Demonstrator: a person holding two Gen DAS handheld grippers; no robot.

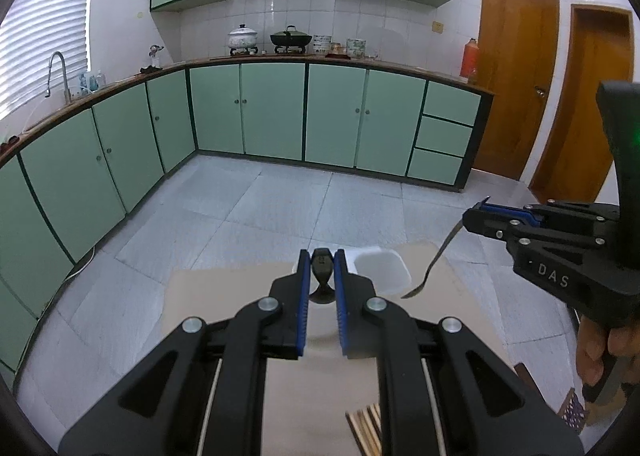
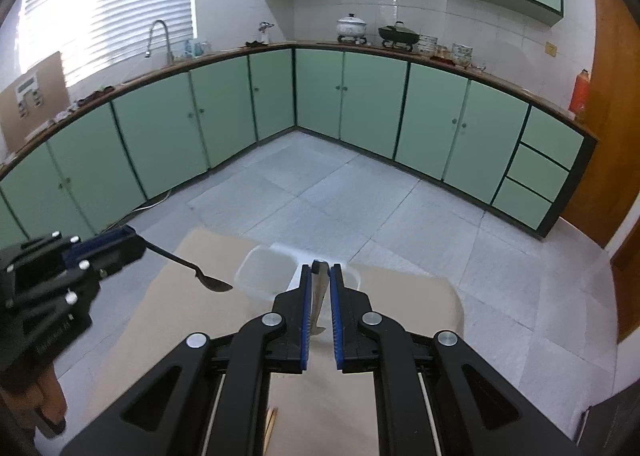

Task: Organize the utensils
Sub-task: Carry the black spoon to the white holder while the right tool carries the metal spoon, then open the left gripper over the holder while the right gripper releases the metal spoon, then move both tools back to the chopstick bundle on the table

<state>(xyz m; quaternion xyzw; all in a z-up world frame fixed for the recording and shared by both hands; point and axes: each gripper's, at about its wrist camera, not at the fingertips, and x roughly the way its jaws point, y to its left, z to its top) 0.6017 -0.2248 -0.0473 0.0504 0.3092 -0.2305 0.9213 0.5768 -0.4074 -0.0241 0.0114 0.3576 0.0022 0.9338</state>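
Observation:
My left gripper [image 1: 322, 256] is shut on the handle of a black spoon [image 1: 322, 276], whose bowl hangs down over the beige table [image 1: 224, 296]. In the right wrist view, that left gripper [image 2: 132, 236] is at the left, and the black spoon [image 2: 212, 282] points toward a white compartment container [image 2: 264, 268]. My right gripper [image 2: 320, 270] is shut on a silver metal utensil [image 2: 319, 296]. From the left wrist view, the right gripper [image 1: 476, 212] holds this silver utensil [image 1: 434, 260] hanging down, to the right of the white container [image 1: 382, 270].
Several wooden chopsticks [image 1: 366, 428] lie on the table's near edge, and also show as chopsticks [image 2: 272, 424] below the right fingers. A person's hand [image 1: 600, 352] grips the right handle. Beyond the table are grey floor tiles [image 2: 320, 192] and green cabinets [image 1: 272, 112].

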